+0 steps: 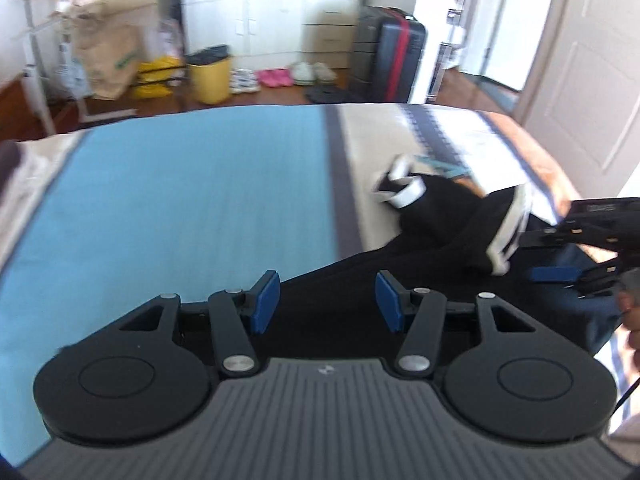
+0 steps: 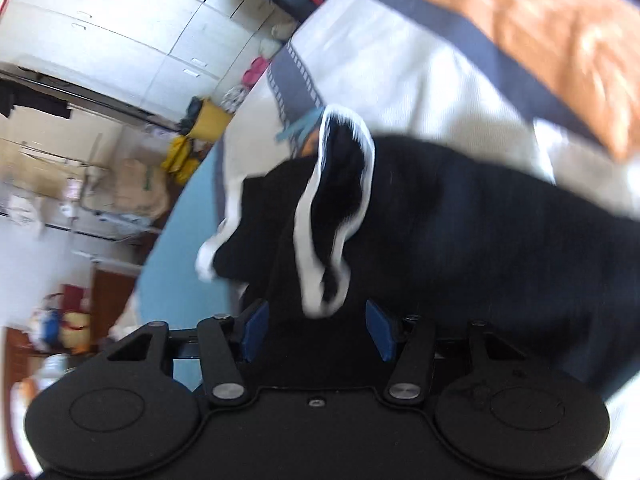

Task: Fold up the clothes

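- Just then, the left gripper (image 1: 327,300) hung over the bed (image 1: 192,200) with its blue pads (image 1: 266,300) spread apart and nothing pinched between them.
- Below and beyond those pads lay the black garment (image 1: 440,248), rumpled on the striped bedspread, mostly on the cream and dark bands to the right of the broad blue band.
- Its white-trimmed cuffs (image 1: 404,190) stuck up from the heap at the far side.
- At the right edge of the left wrist view, the right gripper (image 1: 560,254) reached in sideways just beside the garment, a person's hand (image 1: 630,300) partly visible behind it.
- From the right wrist view, the right gripper (image 2: 316,330) also stood parted, its pads (image 2: 378,330) clear of the cloth.
- A white-edged opening of the black garment (image 2: 460,220) sagged toward the gap between those pads; with the blur I could not tell whether it touched either one.
- Beyond the bed stood a yellow bin (image 1: 210,78), a dark suitcase (image 1: 390,58) and pairs of shoes (image 1: 276,76) on the wooden floor.
- Both views were smeared by motion.
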Tool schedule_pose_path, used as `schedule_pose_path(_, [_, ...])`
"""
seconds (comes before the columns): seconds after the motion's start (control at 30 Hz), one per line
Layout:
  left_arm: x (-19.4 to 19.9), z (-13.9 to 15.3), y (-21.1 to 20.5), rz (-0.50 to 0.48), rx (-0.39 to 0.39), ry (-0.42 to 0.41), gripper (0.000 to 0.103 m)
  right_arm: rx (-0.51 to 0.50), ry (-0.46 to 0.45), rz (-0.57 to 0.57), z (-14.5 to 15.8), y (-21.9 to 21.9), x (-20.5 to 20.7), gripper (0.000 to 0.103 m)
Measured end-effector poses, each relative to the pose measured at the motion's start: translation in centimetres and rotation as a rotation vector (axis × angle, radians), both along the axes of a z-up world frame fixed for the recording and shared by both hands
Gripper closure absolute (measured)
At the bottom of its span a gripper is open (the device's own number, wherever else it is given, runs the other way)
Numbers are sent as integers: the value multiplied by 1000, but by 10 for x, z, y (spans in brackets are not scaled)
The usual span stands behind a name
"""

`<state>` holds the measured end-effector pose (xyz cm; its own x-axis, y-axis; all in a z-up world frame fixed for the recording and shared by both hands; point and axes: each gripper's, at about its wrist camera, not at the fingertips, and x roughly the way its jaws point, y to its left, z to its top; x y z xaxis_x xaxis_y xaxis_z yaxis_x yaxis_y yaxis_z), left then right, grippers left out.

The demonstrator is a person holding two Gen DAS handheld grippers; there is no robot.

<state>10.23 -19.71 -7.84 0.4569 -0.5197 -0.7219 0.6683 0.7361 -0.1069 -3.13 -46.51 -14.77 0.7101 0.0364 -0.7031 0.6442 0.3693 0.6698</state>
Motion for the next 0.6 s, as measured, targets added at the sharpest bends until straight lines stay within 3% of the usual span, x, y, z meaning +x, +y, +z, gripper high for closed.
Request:
schedule_pose_path(0.1, [18, -10, -27, -11, 35, -58, 50, 60, 3, -125, -14, -7, 9, 36])
schedule_pose_path(0.17, [31, -15, -38, 13, 41, -83, 48, 78, -27, -126, -21, -13, 21, 36])
schedule_pose_path(0.27, [55, -26, -51, 28, 2, -16, 48, 28, -20, -94, -27, -13, 43, 36])
schedule_pose_path(0.3, [62, -30, -54, 33, -15, 19, 48, 9, -16, -89, -29, -13, 49, 39])
schedule_pose_path(0.33, [66, -33, -57, 42, -25, 41, 48, -16, -21, -87, -29, -13, 54, 59])
schedule_pose_path(0.4, [69, -38, -63, 55, -37, 49, 48, -89, -48, -51, -29, -14, 67, 78])
schedule_pose_path(0.5, [55, -41, -67, -26, -69, 4, 48, -124, -29, -47, -30, -25, 77, 78])
schedule_pose_path(0.57, [40, -42, -70, -134, -102, -34, 35, -102, -38, -15, -22, -32, 75, 78])
schedule_pose_path(0.6, [34, -45, -74, -191, -108, -30, 34, -101, -56, 23, -15, -31, 74, 78])
